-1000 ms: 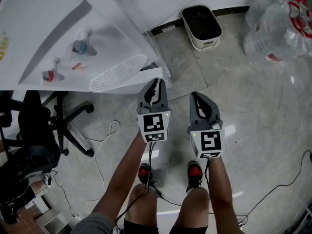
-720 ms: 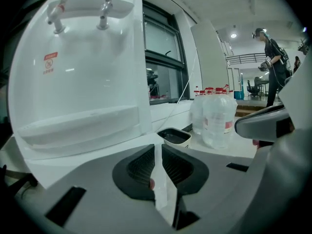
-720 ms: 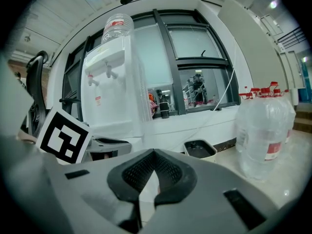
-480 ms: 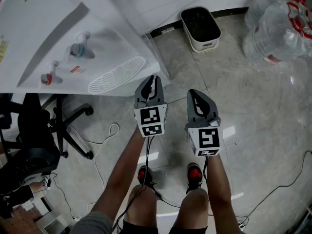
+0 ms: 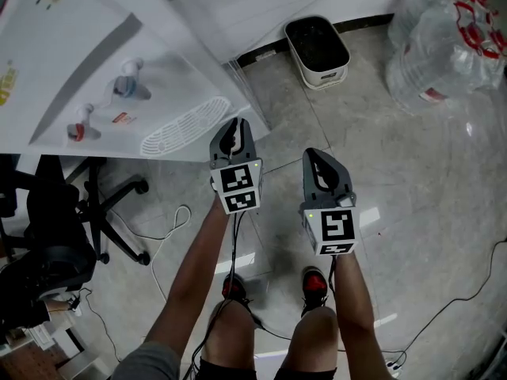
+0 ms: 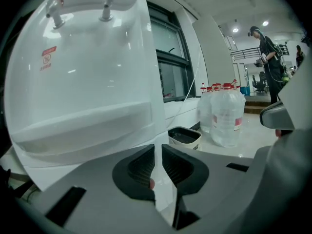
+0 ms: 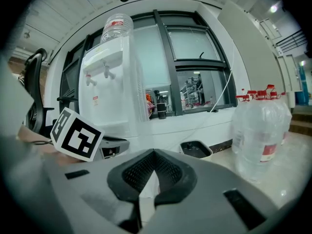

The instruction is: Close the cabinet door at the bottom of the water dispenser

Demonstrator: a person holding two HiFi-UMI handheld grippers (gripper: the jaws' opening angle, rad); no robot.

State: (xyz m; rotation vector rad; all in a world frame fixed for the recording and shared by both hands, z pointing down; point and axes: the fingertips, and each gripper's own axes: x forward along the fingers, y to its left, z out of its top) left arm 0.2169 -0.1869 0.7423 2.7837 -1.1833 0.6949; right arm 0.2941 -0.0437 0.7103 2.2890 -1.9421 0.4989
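My left gripper has its jaws nearly together, pinching the free edge of the clear plastic cabinet door. My right gripper hangs beside it, jaws closed on nothing. The door stands ajar, jutting from the foot of the white water dispenser. Since a second ago the left gripper has slid toward the dispenser, while the right has kept still.

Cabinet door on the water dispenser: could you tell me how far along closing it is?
Done: the left hand-held gripper is clamped on the free edge of the cabinet door. In hand: the door stands swung out from the water dispenser. Left: push it shut, then release.
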